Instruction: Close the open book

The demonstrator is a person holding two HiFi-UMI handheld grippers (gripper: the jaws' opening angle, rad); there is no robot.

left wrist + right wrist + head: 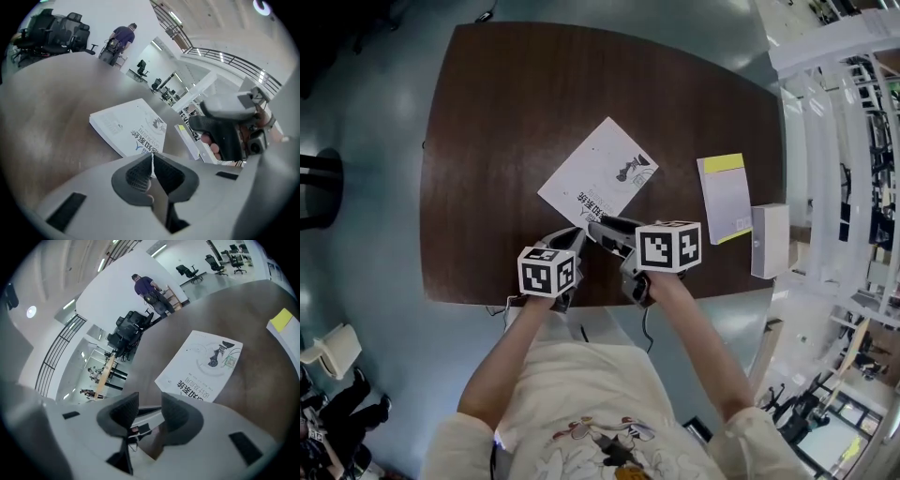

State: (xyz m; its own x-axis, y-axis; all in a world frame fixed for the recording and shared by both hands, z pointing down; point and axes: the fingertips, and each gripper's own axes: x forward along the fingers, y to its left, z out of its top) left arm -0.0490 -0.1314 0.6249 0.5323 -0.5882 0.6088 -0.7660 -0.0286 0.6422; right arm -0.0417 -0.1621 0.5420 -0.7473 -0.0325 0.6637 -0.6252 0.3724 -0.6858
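The book (pixel 598 175) lies shut on the dark brown table (pixel 502 112), white cover up, with dark print and a small drawing on it. It shows ahead of the jaws in the left gripper view (pixel 129 126) and in the right gripper view (pixel 202 366). My left gripper (pixel 574 236) hovers by the book's near corner, jaws shut together with nothing between them (pixel 152 157). My right gripper (pixel 602 227) hangs just right of it, above the same corner, jaws open and empty (pixel 150 404). Neither touches the book.
A thin booklet with a yellow note (pixel 724 197) lies at the table's right side, a white box (pixel 770 240) beside it at the edge. The table's near edge runs under my hands. A person (pixel 147 289) stands far off by office chairs.
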